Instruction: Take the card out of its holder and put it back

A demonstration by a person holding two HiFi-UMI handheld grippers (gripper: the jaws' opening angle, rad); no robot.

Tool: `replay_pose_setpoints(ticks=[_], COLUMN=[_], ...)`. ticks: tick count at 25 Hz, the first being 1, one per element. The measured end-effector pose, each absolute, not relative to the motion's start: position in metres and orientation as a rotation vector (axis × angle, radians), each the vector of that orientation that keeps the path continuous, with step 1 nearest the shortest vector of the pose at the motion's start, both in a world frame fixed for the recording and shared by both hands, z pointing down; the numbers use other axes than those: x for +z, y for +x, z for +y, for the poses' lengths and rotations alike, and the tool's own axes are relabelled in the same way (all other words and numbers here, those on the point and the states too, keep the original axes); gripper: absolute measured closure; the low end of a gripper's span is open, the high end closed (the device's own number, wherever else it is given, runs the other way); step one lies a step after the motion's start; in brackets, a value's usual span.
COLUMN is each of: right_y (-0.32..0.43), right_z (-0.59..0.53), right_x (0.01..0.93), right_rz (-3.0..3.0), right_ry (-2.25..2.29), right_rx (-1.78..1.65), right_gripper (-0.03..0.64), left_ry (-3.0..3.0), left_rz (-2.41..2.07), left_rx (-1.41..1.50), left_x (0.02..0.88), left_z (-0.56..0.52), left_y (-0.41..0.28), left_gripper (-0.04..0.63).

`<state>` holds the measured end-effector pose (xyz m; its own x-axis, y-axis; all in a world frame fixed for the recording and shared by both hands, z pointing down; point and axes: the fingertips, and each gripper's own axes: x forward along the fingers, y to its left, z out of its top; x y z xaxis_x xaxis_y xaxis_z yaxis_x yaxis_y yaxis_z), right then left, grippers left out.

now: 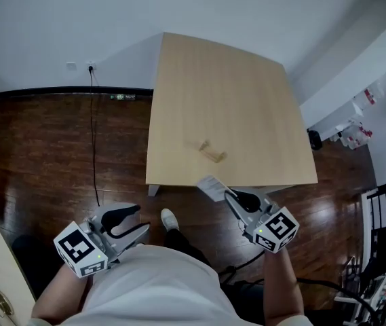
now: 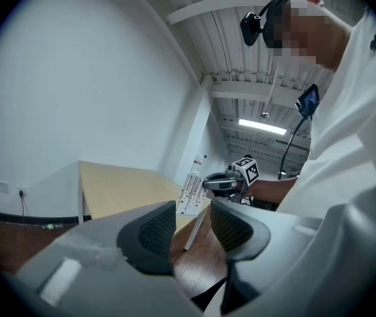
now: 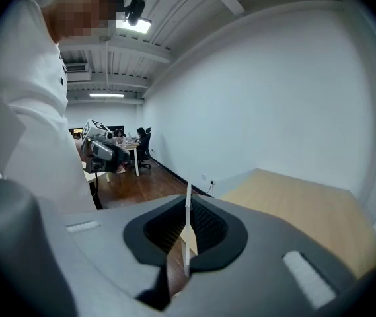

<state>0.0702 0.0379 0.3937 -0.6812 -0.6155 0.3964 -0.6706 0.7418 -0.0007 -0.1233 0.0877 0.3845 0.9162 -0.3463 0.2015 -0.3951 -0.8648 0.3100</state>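
Seemingly about halfway through. At the far left, low and close to the person's body, the left gripper (image 1: 137,221), jaws parted with nothing between them, idle and well apart from everything on the table. Further right, the right gripper (image 1: 232,197), jaws closed flat on the card (image 1: 211,187), a thin white sheet pinched by one edge and sticking out past the fingertips, up in the air just off the near edge of the table (image 1: 179,66). Ahead of that gripper, on the pale wooden tabletop, the holder (image 1: 211,153), small and wood-coloured, empty and apart from the card. Judged done: the taking-out, with the card clear of the holder. Judged left: the whole return, meaning carrying the card forward, lining its lower edge up with the slot, lowering it in and letting go. Slot itself too small to make out from here.
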Motion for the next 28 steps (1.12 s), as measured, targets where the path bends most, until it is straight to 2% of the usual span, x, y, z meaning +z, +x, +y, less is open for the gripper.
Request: replay_pose_setpoints(ticks=[12, 28], right_y=[0.124, 0.164], right_z=[-0.074, -0.138], right_x=[0.424, 0.487], right_rz=[-2.565, -2.581], right_ry=[0.984, 0.905], right_rx=[0.236, 0.304], right_gripper=[0.597, 0.597], left_ry=[2.683, 2.648], left_rz=[-0.656, -0.668], left_rx=[0.218, 0.305], left_x=[0.383, 0.392], left_z=[0.017, -0.028], left_y=[-0.098, -0.043], left_gripper=[0.423, 0.423])
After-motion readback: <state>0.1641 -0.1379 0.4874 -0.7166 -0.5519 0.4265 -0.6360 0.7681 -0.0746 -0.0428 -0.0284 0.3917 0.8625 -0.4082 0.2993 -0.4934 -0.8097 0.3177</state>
